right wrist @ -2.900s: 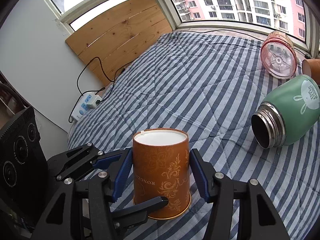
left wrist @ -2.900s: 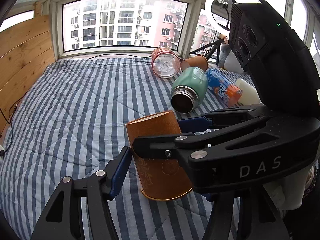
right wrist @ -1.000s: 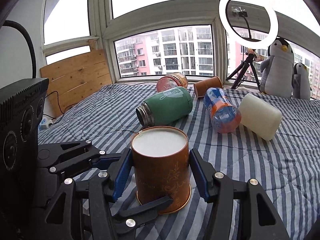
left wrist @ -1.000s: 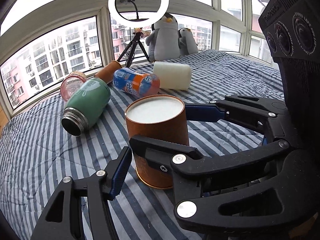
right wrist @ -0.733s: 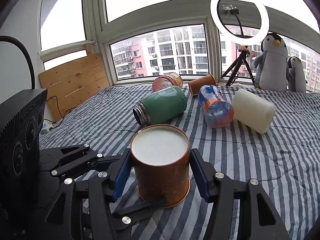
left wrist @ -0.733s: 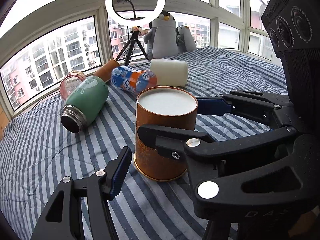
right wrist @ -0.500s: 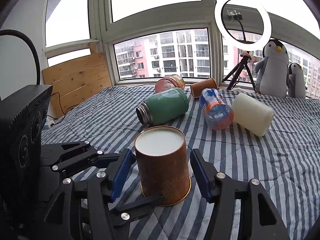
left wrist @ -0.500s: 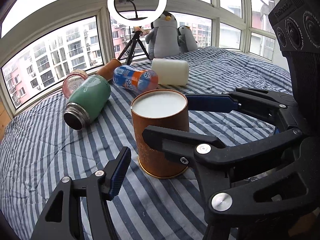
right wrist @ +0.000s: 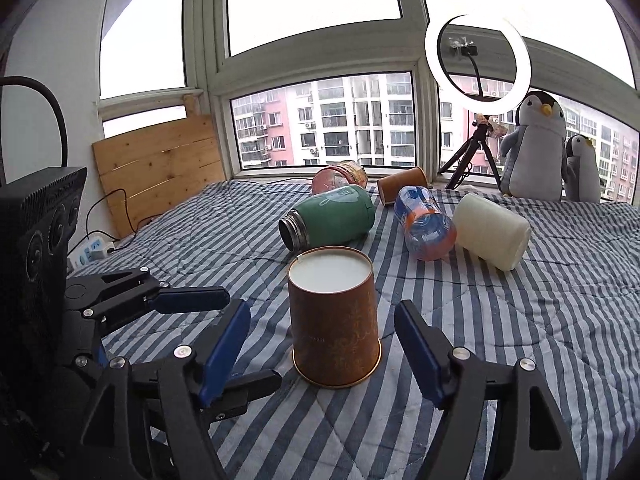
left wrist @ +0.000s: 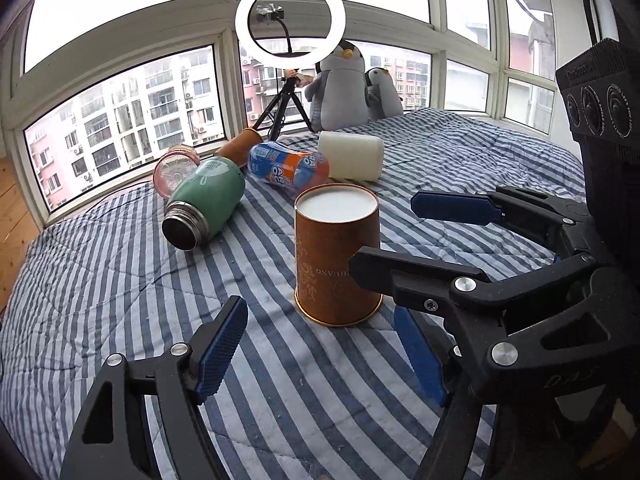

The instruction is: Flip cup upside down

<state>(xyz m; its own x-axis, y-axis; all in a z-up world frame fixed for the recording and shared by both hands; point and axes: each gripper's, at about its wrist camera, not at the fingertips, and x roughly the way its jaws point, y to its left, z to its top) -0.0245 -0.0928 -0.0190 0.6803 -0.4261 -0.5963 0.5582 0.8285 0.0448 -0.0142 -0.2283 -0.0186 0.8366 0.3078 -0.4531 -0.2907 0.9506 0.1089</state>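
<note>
Both grippers have drawn back from the brown paper cup (right wrist: 335, 320), which half a second ago stood closer between the right gripper's fingers. It now rests mouth-down on the striped bed cover (right wrist: 540, 320), white base facing up, near the middle of the bed and touching nothing else.

Seen from the right wrist, the right gripper (right wrist: 322, 354) has its blue-padded fingers (right wrist: 224, 346) spread wide on either side of the cup, clear of its wall. At the left edge of that view the left gripper (right wrist: 224, 336) also stands wide, holding nothing, one finger tip just beside the cup's rim. From the left wrist, the left gripper (left wrist: 320, 350) frames the cup (left wrist: 337, 258) from a short way back, while the right gripper (left wrist: 384, 236) reaches in from the right with its fingers apart.

Toward the window edge of the bed lie a green flask (right wrist: 330, 220), a pink jar (right wrist: 340, 176), a second brown cup (right wrist: 402, 190), an orange-and-blue bottle (right wrist: 424, 222) and a white cylinder (right wrist: 492, 236). Two toy penguins (right wrist: 536, 148) and a ring light (right wrist: 478, 54) stand at the far corner.
</note>
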